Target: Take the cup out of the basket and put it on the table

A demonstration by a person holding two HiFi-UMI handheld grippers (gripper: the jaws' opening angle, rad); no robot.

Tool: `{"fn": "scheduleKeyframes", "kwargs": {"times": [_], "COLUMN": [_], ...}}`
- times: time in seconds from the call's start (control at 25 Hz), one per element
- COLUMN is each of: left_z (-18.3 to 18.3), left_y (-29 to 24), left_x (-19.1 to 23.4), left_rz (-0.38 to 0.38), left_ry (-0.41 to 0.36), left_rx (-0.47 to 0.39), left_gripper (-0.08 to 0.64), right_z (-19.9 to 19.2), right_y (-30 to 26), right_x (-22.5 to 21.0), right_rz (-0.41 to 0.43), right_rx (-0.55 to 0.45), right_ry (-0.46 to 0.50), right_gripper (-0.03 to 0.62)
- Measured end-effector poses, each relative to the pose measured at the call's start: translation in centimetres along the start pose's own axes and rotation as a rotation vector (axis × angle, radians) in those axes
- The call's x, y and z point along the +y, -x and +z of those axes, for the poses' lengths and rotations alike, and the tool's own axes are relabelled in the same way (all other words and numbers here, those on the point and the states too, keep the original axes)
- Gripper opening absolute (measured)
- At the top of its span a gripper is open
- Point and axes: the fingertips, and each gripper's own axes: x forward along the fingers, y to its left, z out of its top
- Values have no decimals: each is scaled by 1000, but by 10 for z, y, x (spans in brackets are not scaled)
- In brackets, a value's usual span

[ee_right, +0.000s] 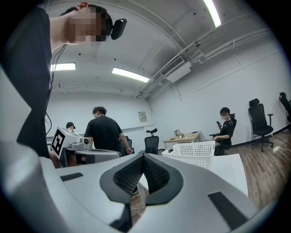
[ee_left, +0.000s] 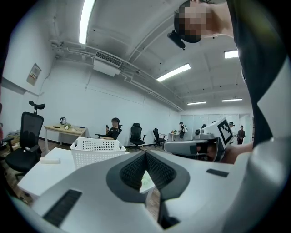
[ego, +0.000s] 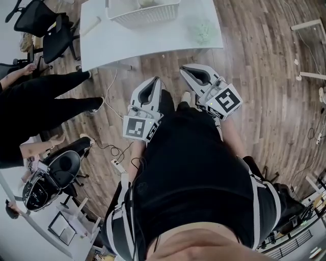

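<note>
**Risk of a blind, closed-jaw approach to the basket**

Hazards, working outward. Both pairs of jaws are closed and would have to open before any grasp. If either is driven into the basket (ego: 143,15) as it stands, in my judgement it would strike the cup or the mesh wall, not seize anything. The basket looks light, so a push on its wall could slide it across the table (ego: 102,43) or tip it. It stands well apart from both tools, at the far part of the table, and the reach passes a pale green object (ego: 204,31) that a sweeping arm could knock. A cable (ego: 109,92) trails over the floor at the person's left, and a bystander's legs (ego: 51,97) lie close on that side. Either could catch a step forward.

Jaws. The left gripper (ee_left: 145,154) has its ribbed pads meeting at the tips, with nothing between them and nothing touched. The right gripper (ee_right: 143,157) is the same: closed, empty and clear of all objects. The head view shows both held side by side in front of the body, short of the table edge.

Cup. Neither gripper view shows it above the basket rim. The head view shows only a pale rounded shape inside the basket at the frame's top edge. I cannot confirm that it is the cup.
</note>
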Motion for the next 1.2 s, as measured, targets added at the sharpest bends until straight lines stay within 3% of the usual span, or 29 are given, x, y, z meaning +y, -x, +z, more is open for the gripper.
{"fn": "scheduleKeyframes", "kwargs": {"times": [0.2,0.52,1.2], "left_z": [4,16,42], "left_y": [-1,-22,-38], "left_x": [16,52,158], "left_rz": [7,-61,-110], "left_ry": [0,-16,-15], "left_rx": [-12,-6,-24], "left_gripper": [21,21,21], "right_z": [0,16,38], "right_y": [-15,-49,-159], "right_x": [3,-8,-22], "right_rz": [12,-24,-48], "right_rx": [11,-4,31], "right_ry": [17,8,42], "right_gripper": [18,18,18]}}
